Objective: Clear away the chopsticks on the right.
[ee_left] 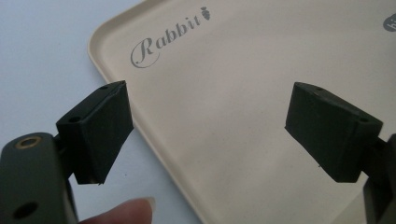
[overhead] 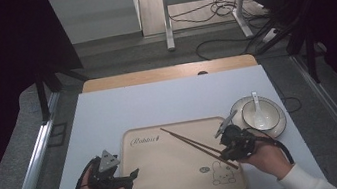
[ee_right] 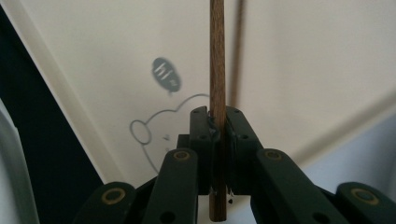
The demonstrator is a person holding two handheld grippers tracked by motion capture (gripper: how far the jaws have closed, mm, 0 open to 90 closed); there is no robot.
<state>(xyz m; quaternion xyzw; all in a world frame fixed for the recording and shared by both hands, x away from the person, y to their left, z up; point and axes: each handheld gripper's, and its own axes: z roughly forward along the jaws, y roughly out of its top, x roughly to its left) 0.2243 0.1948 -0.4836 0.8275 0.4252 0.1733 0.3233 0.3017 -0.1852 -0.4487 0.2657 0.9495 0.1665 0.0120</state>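
A beige tray [overhead: 168, 175] with "Rabbit" lettering and a rabbit drawing lies on the pale table top. A pair of brown chopsticks [overhead: 189, 142] runs slantwise across it, from the back middle towards the front right. My right gripper [overhead: 229, 150] is at their near end. In the right gripper view it [ee_right: 217, 123] is shut on one chopstick [ee_right: 216, 56], over the rabbit drawing on the tray [ee_right: 116, 56]. My left gripper [overhead: 127, 175] is at the tray's left edge. Its jaws [ee_left: 210, 121] stand wide open with nothing between them, over the tray [ee_left: 224, 60] near the lettering.
To the right of the tray a white bowl [overhead: 276, 111] with a white spoon [overhead: 258, 111] in it stands on a plate [overhead: 237, 109]. The back half of the table top [overhead: 167, 99] is bare. Beyond it are a wooden edge, table legs and cables on the floor.
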